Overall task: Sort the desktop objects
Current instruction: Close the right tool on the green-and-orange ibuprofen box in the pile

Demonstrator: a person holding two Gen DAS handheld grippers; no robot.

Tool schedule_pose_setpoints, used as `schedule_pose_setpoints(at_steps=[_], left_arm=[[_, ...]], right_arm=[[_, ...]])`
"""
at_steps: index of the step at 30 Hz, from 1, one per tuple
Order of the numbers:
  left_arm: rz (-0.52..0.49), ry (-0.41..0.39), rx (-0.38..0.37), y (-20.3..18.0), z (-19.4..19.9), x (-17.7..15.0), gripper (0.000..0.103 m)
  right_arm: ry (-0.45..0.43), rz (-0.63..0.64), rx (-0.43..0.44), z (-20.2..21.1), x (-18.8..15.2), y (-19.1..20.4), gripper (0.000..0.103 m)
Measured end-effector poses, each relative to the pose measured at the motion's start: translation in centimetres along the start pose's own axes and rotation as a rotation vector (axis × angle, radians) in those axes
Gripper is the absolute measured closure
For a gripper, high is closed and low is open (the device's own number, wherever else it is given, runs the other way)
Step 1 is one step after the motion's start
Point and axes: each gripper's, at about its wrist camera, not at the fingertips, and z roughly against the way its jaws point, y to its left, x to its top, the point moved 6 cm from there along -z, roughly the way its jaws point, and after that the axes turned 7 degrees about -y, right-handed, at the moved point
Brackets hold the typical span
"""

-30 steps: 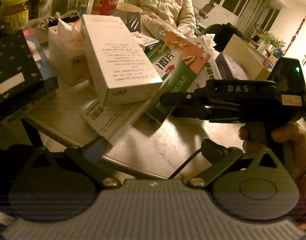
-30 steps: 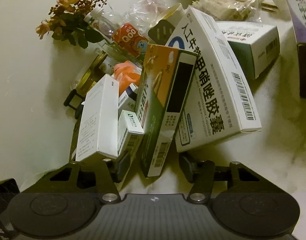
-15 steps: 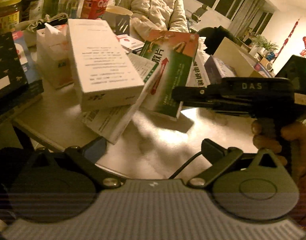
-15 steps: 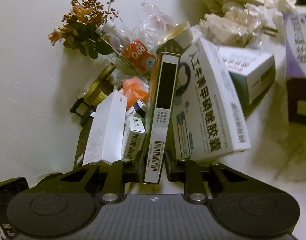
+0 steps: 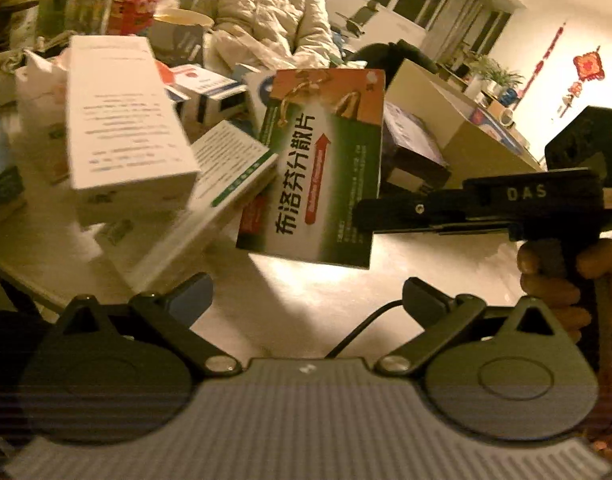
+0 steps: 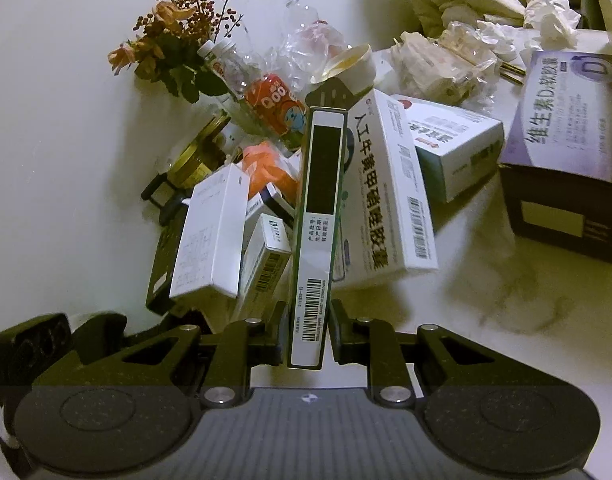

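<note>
My right gripper is shut on a thin green, white and orange medicine box, which stands on edge between its pads. From the left wrist view the same box hangs clear of the pale table, held by the right gripper at its right edge. My left gripper stands open near the table's front with nothing between its fingers. Left of the held box lie a tall white box and a flat white box with a green stripe.
A big white box with a barcode, a purple vitamin box on a dark box, a small white box, bottles, a jar and dried flowers crowd the table. A person in a pale quilted jacket sits at the far side.
The right gripper closed on the green box, stood it on edge and lifted it off the pile. The left gripper drifted slightly towards the boxes.
</note>
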Motion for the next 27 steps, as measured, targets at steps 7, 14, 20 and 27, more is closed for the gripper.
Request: schedule_pose_setpoints(at_steps=[7,14,20,27], left_arm=[[-0.018,0.037,-0.040,-1.2,-1.9,-0.2,0.000],[-0.038,0.061,-0.065,-2.0,-3.9,0.0,0.000],[-0.052,0.070,-0.071,-2.2,-4.2,-0.2,0.000],[-0.059,0.067,-0.090,-2.7,-4.4,-0.2,0.000]], right_arm=[[0.034,-0.011,0.016,1.8,-0.7,-1.0,0.080],[0.036,-0.034,-0.011,2.6,-0.7,-2.5,0.074],[0.018,-0.073,-0.008,2.0,-0.2,-3.5,0.064],[0.006,-0.138,0.003,0.3,0.4,-5.1,0.057]])
